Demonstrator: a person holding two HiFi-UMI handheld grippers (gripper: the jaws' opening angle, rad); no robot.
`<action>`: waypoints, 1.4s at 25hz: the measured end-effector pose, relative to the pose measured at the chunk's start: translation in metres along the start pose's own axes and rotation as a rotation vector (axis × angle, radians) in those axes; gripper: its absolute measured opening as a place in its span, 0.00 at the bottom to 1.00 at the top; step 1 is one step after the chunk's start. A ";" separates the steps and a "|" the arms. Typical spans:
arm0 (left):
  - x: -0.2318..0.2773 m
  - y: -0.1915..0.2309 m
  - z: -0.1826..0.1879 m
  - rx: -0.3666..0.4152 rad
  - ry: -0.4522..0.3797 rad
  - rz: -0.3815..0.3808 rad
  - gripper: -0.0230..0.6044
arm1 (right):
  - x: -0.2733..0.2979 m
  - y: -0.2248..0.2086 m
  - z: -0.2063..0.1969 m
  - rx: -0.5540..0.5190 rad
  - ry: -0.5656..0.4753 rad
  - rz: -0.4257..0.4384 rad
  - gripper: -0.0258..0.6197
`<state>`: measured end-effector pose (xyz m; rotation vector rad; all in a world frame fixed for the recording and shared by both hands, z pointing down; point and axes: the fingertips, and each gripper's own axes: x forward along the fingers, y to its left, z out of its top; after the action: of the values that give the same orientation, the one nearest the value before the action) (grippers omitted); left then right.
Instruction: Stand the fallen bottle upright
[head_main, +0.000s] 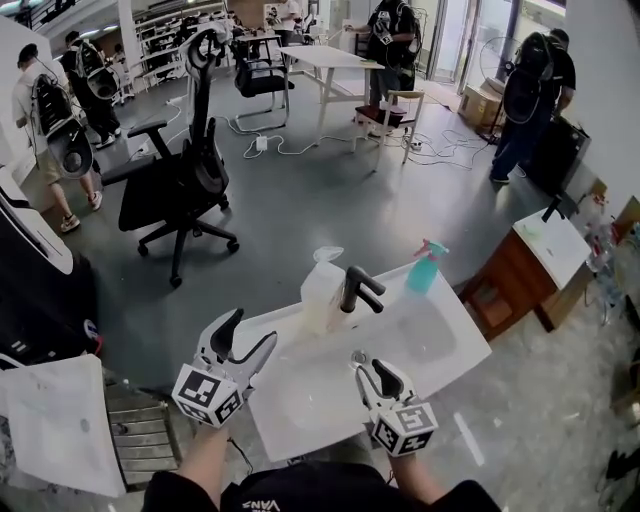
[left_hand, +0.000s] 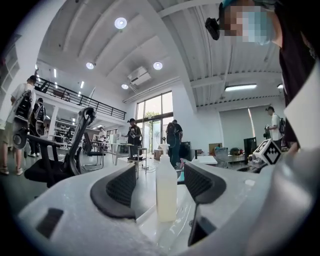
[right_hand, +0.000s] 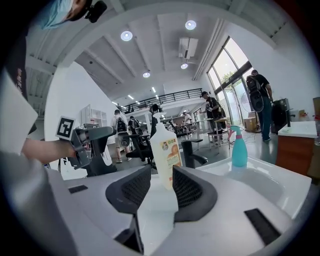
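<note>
Worktop (head_main: 330, 400) front bare; bottle (head_main: 322, 290), black faucet (head_main: 358, 290), teal sprayer (head_main: 424, 272) line far edge, gaps seemingly narrow.

Bottle (right_hand: 165, 150) label print too small to read; person's sleeves (head_main: 180, 492) cut off by head view's bottom edge.

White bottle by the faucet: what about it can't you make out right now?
Right gripper view: base of the white bottle partly hidden behind a pad of the right hand-held gripper; label print too small to read.
Head view: its cap is pale and blurred; open or closed, cannot tell.
Left gripper view: no label shows on this side; fill level not discernible.
</note>
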<state>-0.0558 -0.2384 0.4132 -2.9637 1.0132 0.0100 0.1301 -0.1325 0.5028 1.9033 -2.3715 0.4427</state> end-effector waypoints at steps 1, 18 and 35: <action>-0.006 -0.002 -0.004 0.005 0.007 0.002 0.52 | -0.003 0.003 0.001 -0.001 -0.006 -0.007 0.25; -0.081 -0.035 -0.057 -0.018 0.090 -0.043 0.08 | -0.044 0.041 -0.012 0.010 -0.052 -0.086 0.04; -0.117 -0.050 -0.093 -0.121 0.151 -0.056 0.07 | -0.056 0.054 -0.021 -0.054 0.001 -0.102 0.04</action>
<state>-0.1178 -0.1281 0.5077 -3.1428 0.9775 -0.1612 0.0881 -0.0638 0.5005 1.9881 -2.2492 0.3676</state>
